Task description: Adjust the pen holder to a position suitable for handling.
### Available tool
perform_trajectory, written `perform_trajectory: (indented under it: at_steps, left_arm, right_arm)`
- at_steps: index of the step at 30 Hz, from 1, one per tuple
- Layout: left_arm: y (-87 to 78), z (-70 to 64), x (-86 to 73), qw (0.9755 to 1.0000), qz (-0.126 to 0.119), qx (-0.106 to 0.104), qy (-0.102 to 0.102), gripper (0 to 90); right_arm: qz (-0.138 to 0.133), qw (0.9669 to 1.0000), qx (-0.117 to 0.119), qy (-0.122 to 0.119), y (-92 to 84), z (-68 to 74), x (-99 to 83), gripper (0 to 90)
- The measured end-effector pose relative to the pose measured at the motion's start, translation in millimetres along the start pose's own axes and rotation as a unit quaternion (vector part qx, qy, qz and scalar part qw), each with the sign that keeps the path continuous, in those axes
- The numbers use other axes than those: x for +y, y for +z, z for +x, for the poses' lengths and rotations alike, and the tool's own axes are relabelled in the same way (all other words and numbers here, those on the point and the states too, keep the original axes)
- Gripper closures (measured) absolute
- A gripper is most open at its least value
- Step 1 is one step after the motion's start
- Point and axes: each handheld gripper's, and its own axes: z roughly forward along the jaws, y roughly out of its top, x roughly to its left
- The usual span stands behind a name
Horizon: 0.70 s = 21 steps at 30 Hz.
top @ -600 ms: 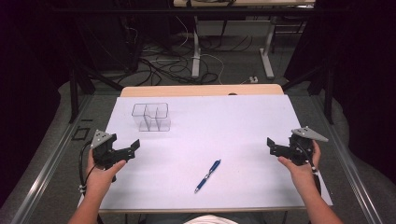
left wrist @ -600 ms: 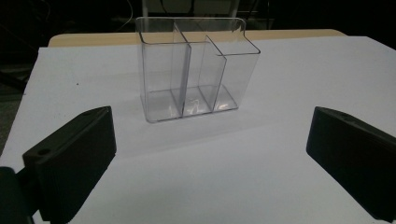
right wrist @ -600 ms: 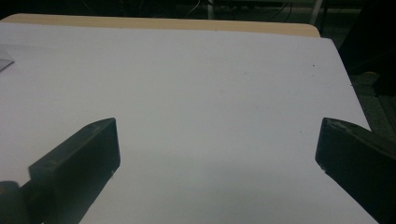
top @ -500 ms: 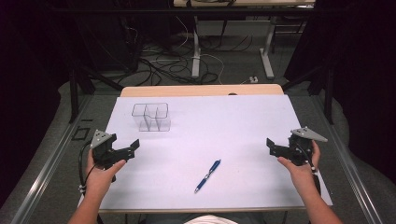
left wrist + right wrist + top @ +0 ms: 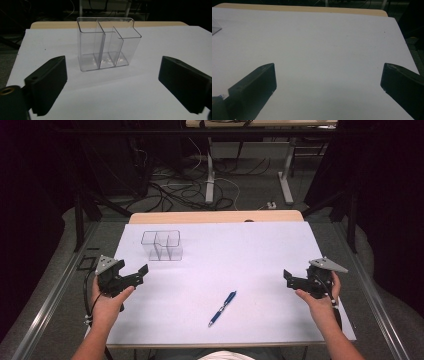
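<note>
two grippers hover over the white-covered bench (image 5: 260,250), no writing legible anywhere; left gripper (image 5: 131,277) has its jaws spread, nothing between them, facing a clear organiser (image 5: 161,245) of three compartments, all bare; a blue pen (image 5: 222,308) lies mid-bench, well apart; right gripper (image 5: 295,281) spread wide, holding nothing

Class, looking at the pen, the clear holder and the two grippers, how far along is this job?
Nothing looks done: the blue ballpoint pen lies on the white sheet, apart from the empty clear plastic three-compartment holder. The left gripper and right gripper are open and hold nothing. Grasping and placing the pen remain.
</note>
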Motion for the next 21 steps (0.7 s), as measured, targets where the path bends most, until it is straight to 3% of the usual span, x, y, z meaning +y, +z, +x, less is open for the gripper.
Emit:
perform_trajectory:
  at_steps: [5, 21]
  left_arm:
    - [1.6, -0.6, 4.2, 1.0, -0.001, 0.004, -0.003, 16.3]
    - [8.7, 0.8, 29.5, 0.9994, 0.006, 0.033, 0.012, 34.2]
  right_arm:
    - [0.0, 1.0, 0.0, -0.001, 0.6, -0.2, -0.5, 0.2]
    - [0.004, 0.9999, 0.002, 0.009, 0.8, -0.3, -2.3, 2.1]
